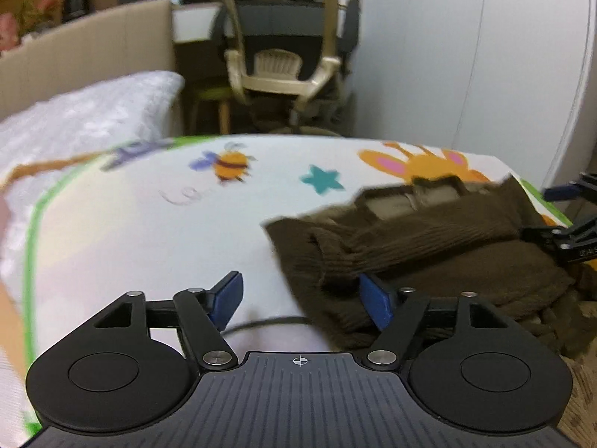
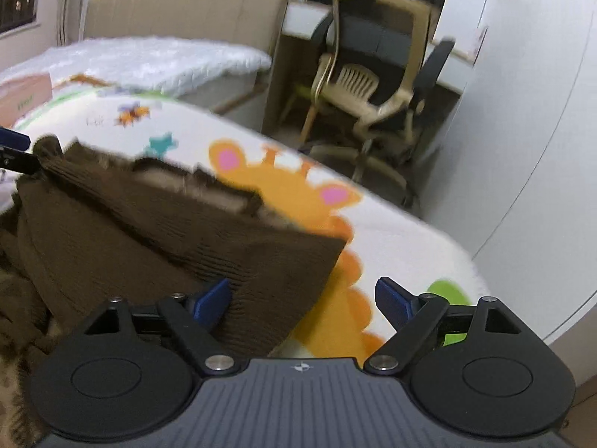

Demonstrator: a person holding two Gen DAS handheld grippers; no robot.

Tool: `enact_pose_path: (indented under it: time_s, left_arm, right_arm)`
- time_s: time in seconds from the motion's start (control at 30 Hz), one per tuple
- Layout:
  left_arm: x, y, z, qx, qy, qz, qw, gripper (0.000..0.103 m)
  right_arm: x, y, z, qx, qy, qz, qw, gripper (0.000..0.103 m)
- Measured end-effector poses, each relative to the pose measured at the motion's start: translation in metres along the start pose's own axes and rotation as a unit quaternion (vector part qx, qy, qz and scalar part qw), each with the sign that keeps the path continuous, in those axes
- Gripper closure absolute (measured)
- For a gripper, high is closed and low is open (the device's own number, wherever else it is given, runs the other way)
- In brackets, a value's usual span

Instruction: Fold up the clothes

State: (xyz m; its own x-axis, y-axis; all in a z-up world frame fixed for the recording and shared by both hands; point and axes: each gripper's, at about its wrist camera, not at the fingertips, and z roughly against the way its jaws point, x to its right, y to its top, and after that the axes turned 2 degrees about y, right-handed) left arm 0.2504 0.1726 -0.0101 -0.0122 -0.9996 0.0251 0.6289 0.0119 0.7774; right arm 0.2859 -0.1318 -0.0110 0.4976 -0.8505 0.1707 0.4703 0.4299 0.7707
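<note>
Both jaws are standing apart, the left gripper and right gripper each flanking the brown ribbed knitted sweater, lower frame; pinching matching corners evenly is looking wisest.

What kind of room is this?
Most likely a bedroom with a study corner: a bed with a padded headboard and cartoon-print blanket, plus an office chair by a desk.

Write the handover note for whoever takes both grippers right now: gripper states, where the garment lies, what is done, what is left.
Left gripper: open, holding nothing, at the brown knit sweater's edge.
Right gripper: open, holding nothing, at the sweater's opposite corner.
The sweater lies on the cartoon-print blanket.
Done: partly folded, a sleeve laid across the body.
Left: finish folding, probably another fold and tidying the loose fabric nearest the grippers.
</note>
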Motion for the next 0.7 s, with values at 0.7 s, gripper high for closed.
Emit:
enact_pose_path:
  time_s: [0.7]
  left_arm:
    - [0.033,0.001,-0.025,-0.043,-0.116,0.052,0.9909,0.017]
  right_arm:
    - [0.009,0.026,-0.011,0.012,0.109,-0.095,0.989,0.016]
